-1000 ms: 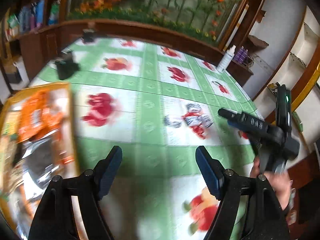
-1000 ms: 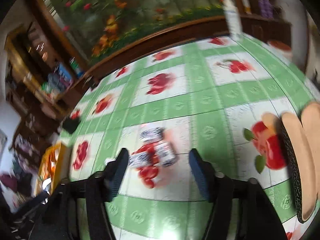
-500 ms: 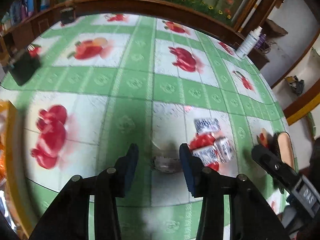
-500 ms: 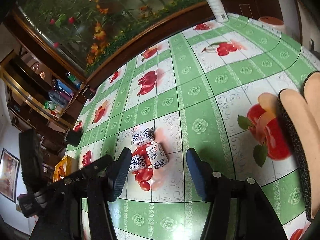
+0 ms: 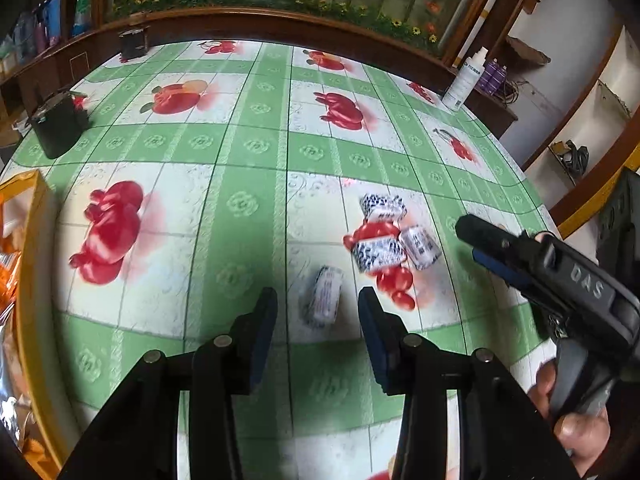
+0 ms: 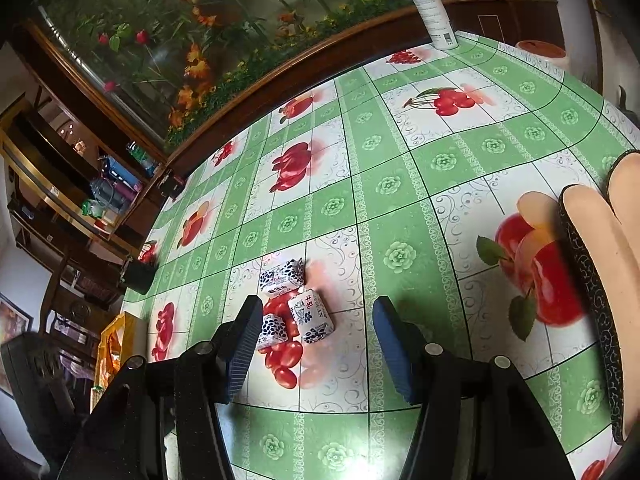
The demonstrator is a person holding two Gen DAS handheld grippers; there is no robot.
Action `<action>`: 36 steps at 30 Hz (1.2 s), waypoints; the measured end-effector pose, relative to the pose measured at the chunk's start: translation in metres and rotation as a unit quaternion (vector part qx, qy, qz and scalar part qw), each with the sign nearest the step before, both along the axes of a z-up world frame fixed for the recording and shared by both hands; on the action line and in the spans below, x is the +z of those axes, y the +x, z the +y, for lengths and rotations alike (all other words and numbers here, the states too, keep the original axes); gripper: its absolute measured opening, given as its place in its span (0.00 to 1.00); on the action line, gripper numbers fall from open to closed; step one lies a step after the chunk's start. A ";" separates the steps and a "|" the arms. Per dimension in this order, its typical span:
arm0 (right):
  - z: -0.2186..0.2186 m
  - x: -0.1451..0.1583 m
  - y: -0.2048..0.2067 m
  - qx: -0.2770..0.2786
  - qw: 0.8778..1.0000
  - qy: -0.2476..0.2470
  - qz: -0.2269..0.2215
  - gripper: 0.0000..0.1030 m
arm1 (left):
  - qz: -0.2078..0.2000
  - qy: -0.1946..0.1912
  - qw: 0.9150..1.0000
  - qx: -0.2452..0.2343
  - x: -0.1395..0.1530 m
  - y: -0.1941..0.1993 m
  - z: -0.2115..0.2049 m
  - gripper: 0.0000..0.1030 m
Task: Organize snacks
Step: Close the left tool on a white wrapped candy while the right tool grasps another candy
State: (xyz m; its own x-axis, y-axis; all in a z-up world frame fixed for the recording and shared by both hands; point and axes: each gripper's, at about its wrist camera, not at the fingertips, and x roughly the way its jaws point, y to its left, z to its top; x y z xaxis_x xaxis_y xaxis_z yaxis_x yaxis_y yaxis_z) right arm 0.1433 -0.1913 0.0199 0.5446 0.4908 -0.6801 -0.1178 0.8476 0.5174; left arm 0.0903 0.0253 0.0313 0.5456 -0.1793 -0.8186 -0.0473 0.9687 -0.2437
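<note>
Several small white-and-blue wrapped candies lie on the green fruit-print tablecloth (image 5: 240,148). One candy (image 5: 322,298) rests on the cloth between the tips of my left gripper (image 5: 318,314), with a gap on both sides; the jaws stand narrowly open. Three more candies (image 5: 378,250) cluster just beyond it to the right. In the right wrist view the same cluster (image 6: 310,316) lies ahead of my right gripper (image 6: 316,340), which is open and holds nothing; one candy (image 6: 272,330) is partly behind its left finger. The right gripper (image 5: 520,252) also shows at the right of the left wrist view, held by a hand.
A yellow box (image 5: 32,264) with orange snack packs sits at the table's left edge. Two black boxes (image 5: 60,128) stand at the far left, a white spray bottle (image 6: 430,8) at the far right corner. Tan pads with a patterned black rim (image 6: 592,280) lie to the right.
My left gripper has swung from the yellow box rightward and down to the candies, and its jaws have narrowed around one candy lying on the cloth. The right gripper has stayed put.
</note>
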 end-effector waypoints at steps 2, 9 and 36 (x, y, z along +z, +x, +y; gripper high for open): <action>0.002 -0.001 0.000 0.003 1.000 -0.007 -0.001 0.60 | 0.002 0.018 1.000 0.009 -0.005 0.004 -0.003 0.31; 0.024 -0.007 0.003 0.030 0.998 -0.049 -0.004 0.47 | -0.021 0.032 0.999 0.024 -0.016 0.002 0.005 0.13; 0.052 0.016 -0.023 0.056 0.993 -0.080 -0.063 0.20 | -0.068 0.043 0.996 0.026 -0.001 -0.011 0.010 0.13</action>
